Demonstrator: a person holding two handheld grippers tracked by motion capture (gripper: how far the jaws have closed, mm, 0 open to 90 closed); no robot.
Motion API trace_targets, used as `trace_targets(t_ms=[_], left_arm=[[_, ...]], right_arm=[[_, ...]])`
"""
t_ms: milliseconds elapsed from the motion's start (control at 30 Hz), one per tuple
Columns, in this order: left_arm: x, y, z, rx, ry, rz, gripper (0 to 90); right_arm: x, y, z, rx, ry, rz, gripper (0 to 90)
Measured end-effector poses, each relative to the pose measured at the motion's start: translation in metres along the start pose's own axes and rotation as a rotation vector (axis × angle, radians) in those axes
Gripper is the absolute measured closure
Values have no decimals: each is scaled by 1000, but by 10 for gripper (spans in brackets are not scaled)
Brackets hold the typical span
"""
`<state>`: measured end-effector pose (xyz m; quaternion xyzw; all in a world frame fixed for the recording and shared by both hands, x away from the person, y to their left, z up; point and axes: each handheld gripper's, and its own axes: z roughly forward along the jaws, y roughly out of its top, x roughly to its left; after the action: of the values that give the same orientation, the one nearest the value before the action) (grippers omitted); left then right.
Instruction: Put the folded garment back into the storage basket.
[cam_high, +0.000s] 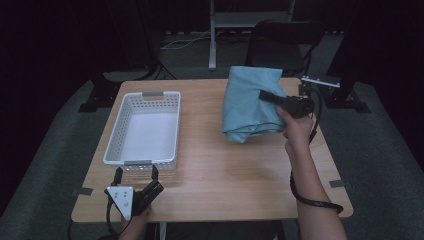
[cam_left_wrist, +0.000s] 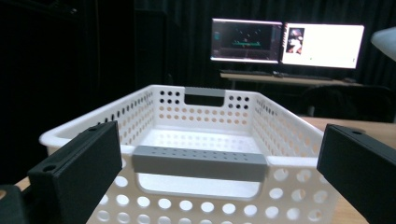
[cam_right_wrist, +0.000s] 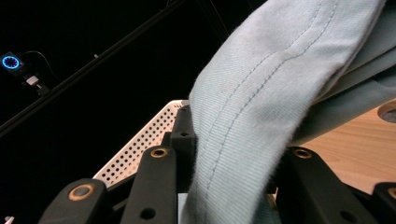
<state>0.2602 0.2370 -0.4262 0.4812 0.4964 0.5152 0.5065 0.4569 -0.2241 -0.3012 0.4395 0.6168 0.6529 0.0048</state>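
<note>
We have the right gripper (cam_high: 270, 96) clenched on the folded pale-blue cloth (cam_high: 247, 105), lifted right of the white perforated plastic basket (cam_high: 145, 127), left gripper (cam_high: 135, 172) released at its near handle; basket unfilled, cloth yet to go in.

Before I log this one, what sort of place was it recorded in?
Most likely a lab or recording studio rather than a home: black curtains hang behind the wooden table, two lit monitors sit on a desk beyond, and equipment stands ring the floor.
</note>
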Motion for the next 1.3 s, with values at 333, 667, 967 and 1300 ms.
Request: trace_targets(t_ms=[333, 667, 967, 1300], left_arm=[[-4, 0, 3, 31, -36, 48, 12], [-4, 0, 3, 31, -28, 50, 12], [-5, 0, 3, 29, -17, 51, 12], [-5, 0, 3, 30, -17, 50, 12]], right_arm=[[4, 0, 6, -19, 9, 12, 694], [10, 0, 19, -21, 40, 10, 693], [17, 1, 31, -32, 59, 7, 693], [34, 6, 56, -16, 82, -12, 693]])
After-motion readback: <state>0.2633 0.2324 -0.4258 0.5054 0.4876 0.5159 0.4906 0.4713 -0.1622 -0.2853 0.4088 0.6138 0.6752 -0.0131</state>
